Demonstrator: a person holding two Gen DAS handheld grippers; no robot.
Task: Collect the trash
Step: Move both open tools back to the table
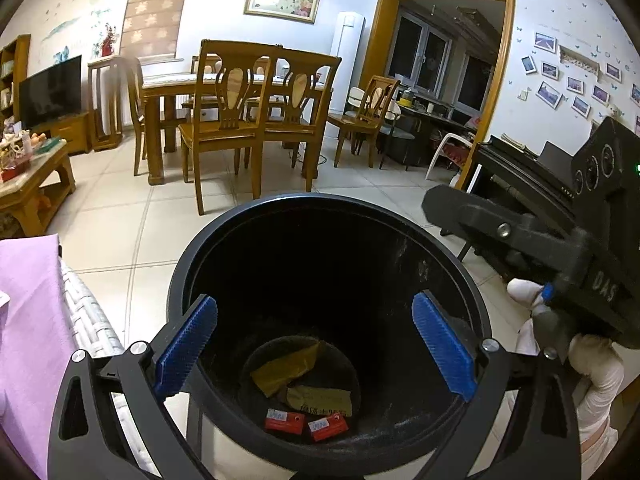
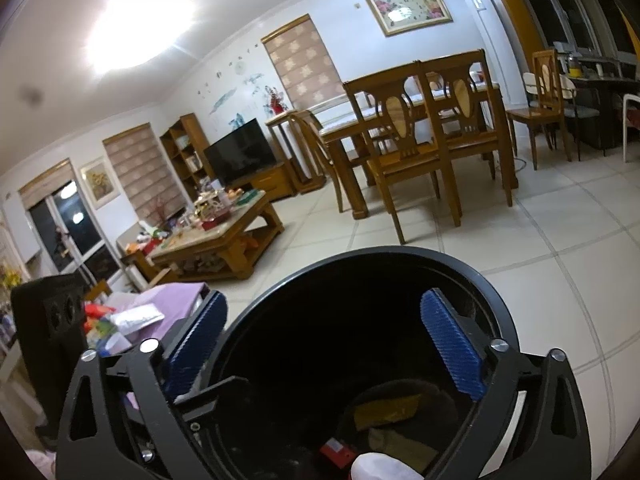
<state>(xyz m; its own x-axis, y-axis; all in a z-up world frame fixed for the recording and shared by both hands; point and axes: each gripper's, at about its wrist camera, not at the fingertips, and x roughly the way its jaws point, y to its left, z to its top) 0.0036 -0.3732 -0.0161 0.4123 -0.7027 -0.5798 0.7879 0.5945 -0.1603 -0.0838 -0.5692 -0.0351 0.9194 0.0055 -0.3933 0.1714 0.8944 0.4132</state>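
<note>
Both grippers hover over the round black plastic trash bin (image 1: 332, 320), and neither carries anything. The left gripper (image 1: 316, 344) has its jaws wide, blue ribbed pads (image 1: 188, 344) spread across the bin's mouth with only the dark interior between them. The right gripper (image 2: 324, 348) likewise shows its jaws wide, nothing held, the bin's rim (image 2: 400, 256) curving between and beyond its pads.

At the bottom of the bin lie the collected pieces: two crumpled brown paper scraps (image 1: 316, 384) and two small red cards (image 1: 306, 424), the cards side by side and nearest the camera. Judging from the empty jaws above trash already at the bottom, the step in hand looks like the end of a drop — the release is done and a fresh pick has not begun.

More trash seems to wait on the purple-covered counter (image 2: 176, 294) to the left of the bin, where a silver foil wrapper (image 2: 136, 318) and some colourful packets (image 2: 100, 322) lie in a loose pile. The next move probably calls for lifting one gripper clear of the rim, swinging it toward that pile, and closing on a single piece — the foil looks thin and slippery, so a firm, centred pinch would suit it.
</note>
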